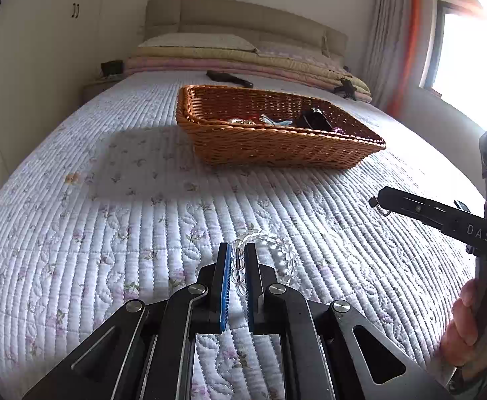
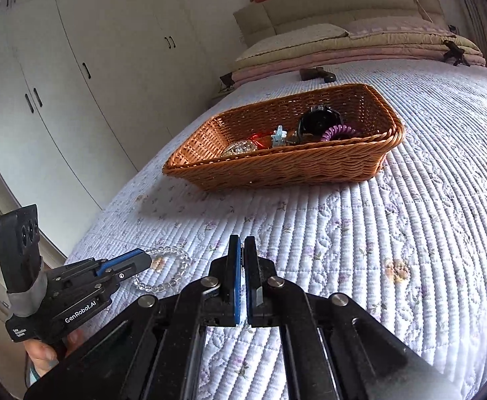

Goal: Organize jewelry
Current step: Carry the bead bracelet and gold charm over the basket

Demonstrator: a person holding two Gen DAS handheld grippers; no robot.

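Observation:
A clear bead bracelet (image 1: 278, 250) lies on the quilted bed, and my left gripper (image 1: 238, 250) is shut on one side of it; the right wrist view shows the bracelet (image 2: 173, 268) with the left gripper (image 2: 143, 261) gripping its near edge. My right gripper (image 2: 242, 243) is shut, with only a thin gap between the pads, and holds a small ring (image 1: 381, 209), which shows at its tip (image 1: 378, 200) in the left wrist view. A wicker basket (image 1: 286, 153) holds several jewelry pieces, among them a purple coil tie (image 2: 338, 132) and a black round item (image 2: 316, 121).
The basket (image 2: 293, 170) stands mid-bed beyond both grippers. A dark object (image 1: 230, 78) lies near the folded blankets and pillows (image 1: 243, 56) at the headboard. White wardrobes (image 2: 76, 83) stand along the left. A window (image 1: 470, 66) is at the right.

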